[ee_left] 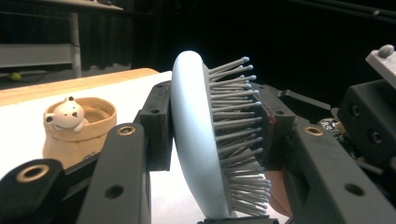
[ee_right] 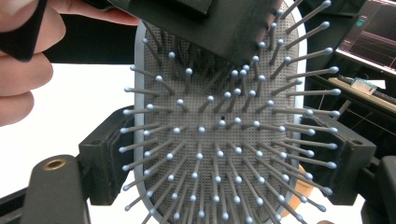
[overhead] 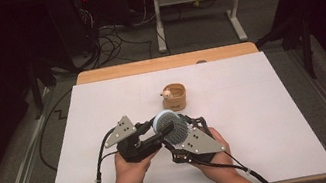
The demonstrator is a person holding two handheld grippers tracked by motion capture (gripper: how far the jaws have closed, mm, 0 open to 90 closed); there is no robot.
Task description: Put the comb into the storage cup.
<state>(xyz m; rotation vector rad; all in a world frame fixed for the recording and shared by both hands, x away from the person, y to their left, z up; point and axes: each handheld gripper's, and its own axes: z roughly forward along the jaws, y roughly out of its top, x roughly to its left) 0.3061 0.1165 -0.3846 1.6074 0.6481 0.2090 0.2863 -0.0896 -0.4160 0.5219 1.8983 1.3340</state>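
Bristles of the brush (ee_right: 224, 135) fill the gap between the right hand-held gripper (overhead: 184, 136), clamped across its sides. Left hand-held gripper (ee_left: 212, 126) pinches it front to back, probably a handover, up off the table (overhead: 255, 105), cup (overhead: 174, 96) just beyond.

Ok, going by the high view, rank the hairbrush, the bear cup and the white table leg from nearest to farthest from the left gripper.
1. Hairbrush: clamped in the left gripper itself, above the white sheet.
2. Bear cup: standing on the sheet just beyond the brush, slightly to the right.
3. White table leg: on the floor past the table's far edge.
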